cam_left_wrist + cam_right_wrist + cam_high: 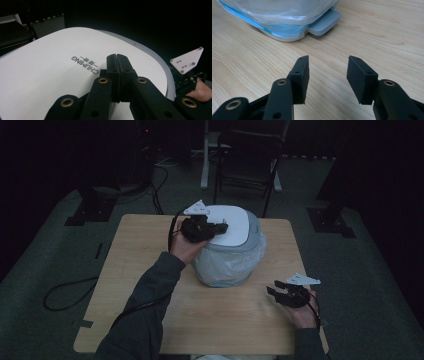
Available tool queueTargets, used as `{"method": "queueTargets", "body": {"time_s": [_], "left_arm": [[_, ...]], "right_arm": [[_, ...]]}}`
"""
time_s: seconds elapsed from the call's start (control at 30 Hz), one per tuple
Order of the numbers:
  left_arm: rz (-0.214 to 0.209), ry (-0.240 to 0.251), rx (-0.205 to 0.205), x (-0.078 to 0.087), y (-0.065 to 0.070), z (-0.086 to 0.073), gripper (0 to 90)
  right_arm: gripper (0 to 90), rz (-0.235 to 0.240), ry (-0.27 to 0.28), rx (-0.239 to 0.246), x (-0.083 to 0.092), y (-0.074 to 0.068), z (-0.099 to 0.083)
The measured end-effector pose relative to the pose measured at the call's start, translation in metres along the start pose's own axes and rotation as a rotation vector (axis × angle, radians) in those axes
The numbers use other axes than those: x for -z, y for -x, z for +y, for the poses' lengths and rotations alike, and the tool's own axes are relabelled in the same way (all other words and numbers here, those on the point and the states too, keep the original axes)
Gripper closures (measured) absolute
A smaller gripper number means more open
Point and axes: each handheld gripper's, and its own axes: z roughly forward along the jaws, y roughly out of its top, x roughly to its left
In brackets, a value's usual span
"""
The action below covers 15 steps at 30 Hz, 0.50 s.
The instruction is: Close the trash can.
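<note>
- The pedal bin [231, 251] stands at the centre of the high view on the wooden table [150, 285], its white lid [232, 222] closed flat on the grey body.
- The left gripper [221, 227] sits at the lid's left edge, jaws pressed together with nothing between them; in the left gripper view the joined tips lie over the lid, just right of the printed "CHUMING" mark [85, 63].
- The right gripper [274, 287] hovers at lower right of the high view, apart from the bin, jaws spread and empty.
- In the right gripper view the bin's grey foot pedal [324, 22] lies at upper centre, beyond the open tips.
- A translucent plastic liner [225, 262] wraps over the bin's rim and hangs down its sides; what is inside cannot be seen.
</note>
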Motion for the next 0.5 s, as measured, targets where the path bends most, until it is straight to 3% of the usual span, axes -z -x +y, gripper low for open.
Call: {"method": "queueTargets", "body": {"time_s": [0.17,0.5], "left_arm": [[0.017,-0.027,-0.030,-0.0033,0.0057,0.0043,89.0],[0.012,-0.037,-0.031,-0.0034,0.0043,0.0047,90.0]], "right_arm": [[51.9,0.001,-0.001,0.000,-0.0006,-0.0003,0.0000],[52.0,0.002,-0.009,0.001,-0.0024,-0.0008,-0.0003]]}}
